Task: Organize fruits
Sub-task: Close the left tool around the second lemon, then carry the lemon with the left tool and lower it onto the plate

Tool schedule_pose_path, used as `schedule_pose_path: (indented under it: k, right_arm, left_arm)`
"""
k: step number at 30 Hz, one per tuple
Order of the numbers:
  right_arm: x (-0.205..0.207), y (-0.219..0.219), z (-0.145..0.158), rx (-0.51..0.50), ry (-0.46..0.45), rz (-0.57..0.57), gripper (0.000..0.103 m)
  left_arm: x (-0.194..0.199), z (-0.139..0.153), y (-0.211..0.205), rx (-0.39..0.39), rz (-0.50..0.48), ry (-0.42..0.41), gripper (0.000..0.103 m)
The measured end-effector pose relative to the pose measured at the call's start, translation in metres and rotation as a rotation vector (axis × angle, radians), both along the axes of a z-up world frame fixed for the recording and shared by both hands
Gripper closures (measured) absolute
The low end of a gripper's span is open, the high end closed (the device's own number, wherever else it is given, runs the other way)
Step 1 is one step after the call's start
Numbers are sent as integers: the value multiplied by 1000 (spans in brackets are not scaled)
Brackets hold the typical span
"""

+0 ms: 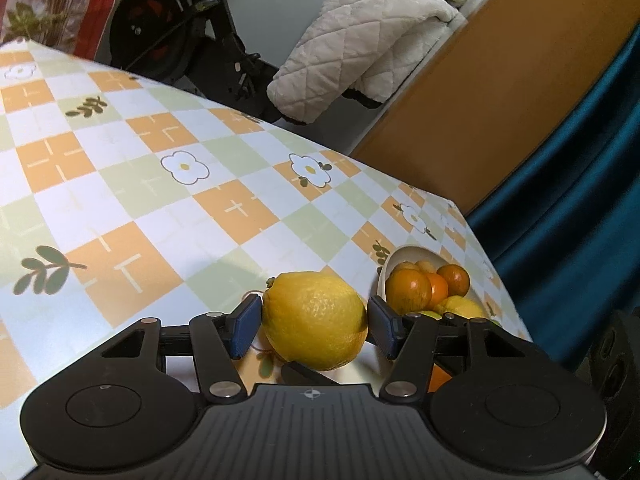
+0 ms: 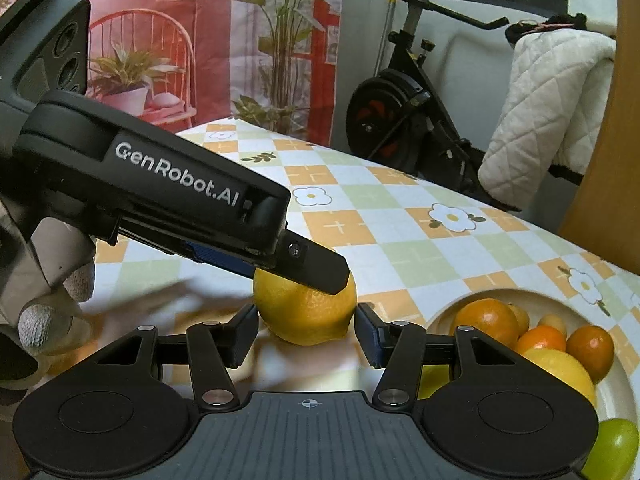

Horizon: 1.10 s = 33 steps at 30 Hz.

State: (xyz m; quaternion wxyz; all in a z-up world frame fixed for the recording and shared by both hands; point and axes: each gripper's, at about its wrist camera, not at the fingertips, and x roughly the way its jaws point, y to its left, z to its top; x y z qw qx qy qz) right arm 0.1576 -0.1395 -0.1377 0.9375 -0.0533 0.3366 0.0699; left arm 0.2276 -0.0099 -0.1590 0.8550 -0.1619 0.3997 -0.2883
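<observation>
A large yellow lemon (image 1: 314, 320) sits between the fingers of my left gripper (image 1: 314, 322); the left pad touches it and the right pad is at its side. In the right wrist view the same lemon (image 2: 306, 312) lies between the open fingers of my right gripper (image 2: 306, 330), with small gaps on both sides. The left gripper (image 2: 304, 276) reaches in from the left over the lemon. A white bowl (image 1: 386, 276) to the right holds several oranges (image 1: 410, 290) and a lemon; it also shows in the right wrist view (image 2: 624, 364), with a green fruit (image 2: 616, 448) at its near side.
The table has a checkered orange, green and white cloth (image 1: 160, 184) with flowers. Its far edge runs past an exercise bike (image 2: 404, 112) and a quilted white jacket (image 1: 360, 44). A wooden panel (image 1: 500, 88) and blue curtain (image 1: 580, 208) stand at the right.
</observation>
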Motion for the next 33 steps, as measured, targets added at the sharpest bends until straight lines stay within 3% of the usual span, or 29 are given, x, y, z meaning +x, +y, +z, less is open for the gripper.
schedule_pose_path:
  k: [14,33]
  right_arm:
    - [-40,-16,22,63,-72,-37,54]
    - [-118,-105,34,153,-159,-232,54]
  left_arm:
    - [-36,37,-24,79,-36,-85,43]
    - [-75,59,-116,133,-210,-148,44]
